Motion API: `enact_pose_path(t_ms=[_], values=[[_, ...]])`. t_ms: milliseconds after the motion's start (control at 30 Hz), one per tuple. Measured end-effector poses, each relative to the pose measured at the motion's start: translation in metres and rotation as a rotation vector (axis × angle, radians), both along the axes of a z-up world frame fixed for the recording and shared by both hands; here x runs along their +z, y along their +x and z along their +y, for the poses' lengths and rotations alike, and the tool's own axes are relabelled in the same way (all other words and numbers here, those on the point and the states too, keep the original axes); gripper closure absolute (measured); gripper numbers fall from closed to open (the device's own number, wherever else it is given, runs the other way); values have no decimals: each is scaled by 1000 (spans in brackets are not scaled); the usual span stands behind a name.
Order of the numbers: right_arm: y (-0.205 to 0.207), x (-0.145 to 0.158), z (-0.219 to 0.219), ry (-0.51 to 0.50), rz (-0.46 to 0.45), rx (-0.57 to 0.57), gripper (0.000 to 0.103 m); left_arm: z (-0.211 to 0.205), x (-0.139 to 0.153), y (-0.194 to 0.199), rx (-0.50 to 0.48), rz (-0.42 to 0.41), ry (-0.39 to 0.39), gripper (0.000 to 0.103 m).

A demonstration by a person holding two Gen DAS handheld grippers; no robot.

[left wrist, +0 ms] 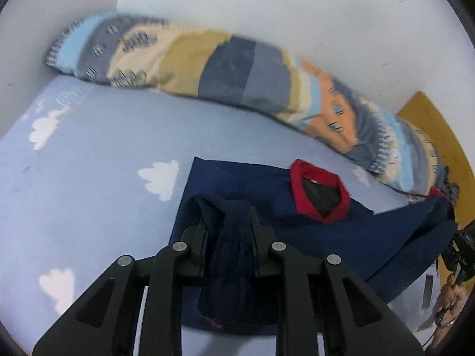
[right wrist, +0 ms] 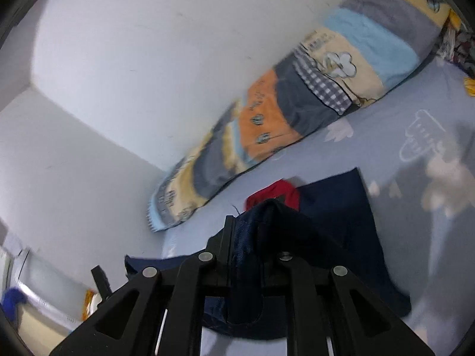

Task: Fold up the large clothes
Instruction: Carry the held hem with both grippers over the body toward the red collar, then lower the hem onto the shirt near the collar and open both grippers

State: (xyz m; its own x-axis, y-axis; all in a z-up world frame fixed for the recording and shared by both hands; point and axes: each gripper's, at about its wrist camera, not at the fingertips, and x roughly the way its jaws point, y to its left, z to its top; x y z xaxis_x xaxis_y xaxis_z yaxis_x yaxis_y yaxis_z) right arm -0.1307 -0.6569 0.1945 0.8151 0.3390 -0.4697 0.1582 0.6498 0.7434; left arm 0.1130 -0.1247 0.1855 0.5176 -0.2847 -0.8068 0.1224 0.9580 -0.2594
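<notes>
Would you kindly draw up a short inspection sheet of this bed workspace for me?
Surface: pale blue bed sheet with white clouds, mostly bare.
Job's things: navy garment with red collar, partly flat, two portions lifted.
Clutter: long patchwork striped bolster along the white wall.
Grippers: left gripper and right gripper each shut on navy fabric.
Cables: nothing seen.
Surroundings: yellow wooden panel; a hand on the other gripper.

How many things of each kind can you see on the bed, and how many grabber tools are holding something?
Navy shirt with a red collar: 1
Patchwork quilt roll by the wall: 1
Grippers shut on the shirt: 2, left gripper and right gripper
Blue cloud sheet under it all: 1
Total: 5
</notes>
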Motion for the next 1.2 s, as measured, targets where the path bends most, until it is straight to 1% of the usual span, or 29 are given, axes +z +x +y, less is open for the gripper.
enact_pose_path(t_ms=[33, 67, 100, 133, 167, 200, 233, 267, 333, 367, 400, 433, 500, 533, 567, 633, 700, 733, 800, 833, 867, 900, 967, 1000, 1033, 1067, 1133, 1200], values=[[22, -14, -6, 3, 34, -7, 90, -6, -11, 15, 1, 32, 5, 81], [39, -26, -11, 7, 66, -15, 90, -12, -28, 37, 11, 79, 9, 77], [55, -40, -16, 17, 101, -28, 88, -14, -40, 50, 24, 104, 8, 76], [76, -61, -24, 30, 157, -47, 81, -17, -52, 64, 35, 135, 13, 68], [89, -74, -31, 48, 194, -64, 70, -19, -67, 78, 47, 173, 18, 58], [103, -93, -40, 93, 225, -80, 64, -18, -82, 89, 73, 205, 15, 55], [110, -105, -48, 122, 232, -89, 56, -12, -95, 96, 115, 220, 2, 49], [117, -119, -57, 165, 240, -97, 54, -5, -102, 99, 148, 222, -13, 44], [123, -139, -70, 256, 242, -108, 53, 10, -112, 102, 185, 220, -52, 44], [122, -145, -75, 293, 231, -113, 53, 17, -114, 101, 183, 211, -73, 44], [121, -148, -78, 315, 222, -108, 52, 20, -113, 99, 173, 198, -78, 44], [118, -147, -78, 307, 211, -97, 52, 24, -110, 94, 157, 165, -70, 44], [115, -136, -70, 236, 173, -62, 52, 25, -101, 83, 119, 100, -31, 43], [113, -128, -66, 203, 149, -47, 52, 24, -98, 78, 96, 80, -22, 43], [112, -121, -64, 191, 134, -42, 52, 22, -95, 71, 69, 63, -16, 43], [112, -108, -64, 196, 93, -25, 52, 15, -91, 55, 11, 30, -2, 43], [109, -103, -65, 211, 86, -52, 52, 4, -87, 43, -48, -1, 11, 43], [107, -104, -66, 234, 77, -64, 51, -3, -86, 37, -79, -14, 28, 43], [108, -111, -68, 277, 95, -68, 39, -13, -87, 29, -131, -37, 45, 43], [103, -119, -72, 357, 88, -91, 30, -17, -88, 26, -151, -47, 59, 43], [97, -127, -74, 447, 61, -106, 24, -21, -90, 25, -162, -53, 71, 43], [94, -134, -73, 515, 36, -103, 23, -21, -90, 27, -169, -53, 74, 43], [91, -138, -72, 559, 16, -74, 23, -22, -97, 31, -170, -45, 85, 43], [88, -138, -72, 575, -9, -71, 23, -22, -100, 33, -167, -41, 91, 43], [87, -137, -73, 574, -38, -73, 23, -22, -101, 34, -168, -42, 98, 43], [89, -133, -73, 521, -41, -72, 23, -25, -103, 35, -174, -44, 108, 43], [100, -128, -67, 375, 10, -52, 23, -33, -107, 36, -199, -59, 117, 43], [114, -128, -55, 277, 25, 3, 25, -43, -111, 39, -213, -84, 135, 43]])
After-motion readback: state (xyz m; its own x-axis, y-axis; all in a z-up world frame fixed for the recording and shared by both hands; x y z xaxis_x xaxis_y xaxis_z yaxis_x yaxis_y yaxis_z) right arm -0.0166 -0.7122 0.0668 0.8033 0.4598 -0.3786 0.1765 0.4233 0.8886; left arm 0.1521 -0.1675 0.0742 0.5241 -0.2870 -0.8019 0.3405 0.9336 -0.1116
